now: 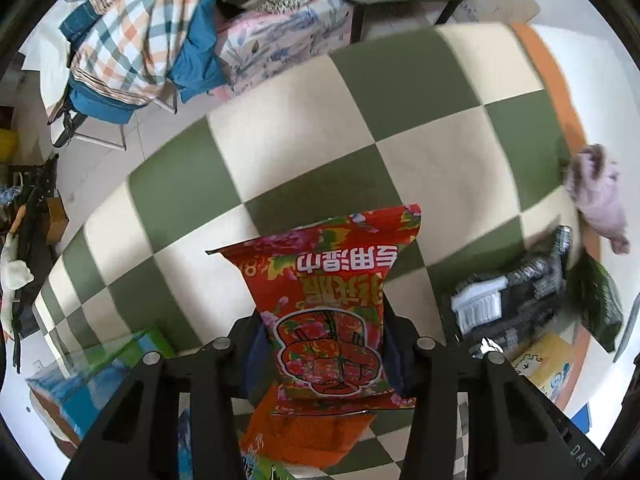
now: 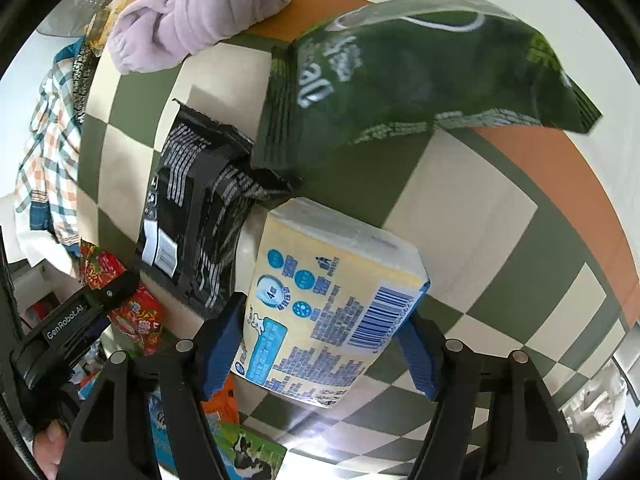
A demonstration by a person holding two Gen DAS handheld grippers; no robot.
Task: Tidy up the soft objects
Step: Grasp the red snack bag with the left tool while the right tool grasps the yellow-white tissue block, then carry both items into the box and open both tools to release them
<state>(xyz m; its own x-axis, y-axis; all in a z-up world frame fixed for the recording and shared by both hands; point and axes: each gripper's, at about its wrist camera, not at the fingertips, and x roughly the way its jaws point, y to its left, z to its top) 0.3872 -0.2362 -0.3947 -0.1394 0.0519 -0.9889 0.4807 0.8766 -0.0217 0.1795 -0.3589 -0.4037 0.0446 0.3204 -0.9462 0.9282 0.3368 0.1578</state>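
My left gripper point(image 1: 324, 344) is shut on a red flowered wet-wipes pack point(image 1: 328, 292) and holds it above the green-and-cream checkered mat point(image 1: 304, 128). My right gripper point(image 2: 320, 340) is shut on a yellow tissue pack point(image 2: 328, 308) with blue print and a barcode, just above the mat point(image 2: 460, 208). Beside it lie a black pack point(image 2: 196, 216) and a dark green bag point(image 2: 408, 80). A lilac plush cloth point(image 2: 192, 20) lies at the mat's far edge; it also shows in the left wrist view point(image 1: 600, 200). The left gripper and red pack point(image 2: 132, 308) show at the right wrist view's left.
A folding chair with a plaid cloth point(image 1: 128, 32) and a floral-covered bed point(image 1: 280, 40) stand beyond the mat. A blue-green box point(image 1: 100, 376) and colourful packs point(image 2: 248, 448) lie at the mat's near edge. The black pack point(image 1: 516, 296) and green bag point(image 1: 600, 304) lie right.
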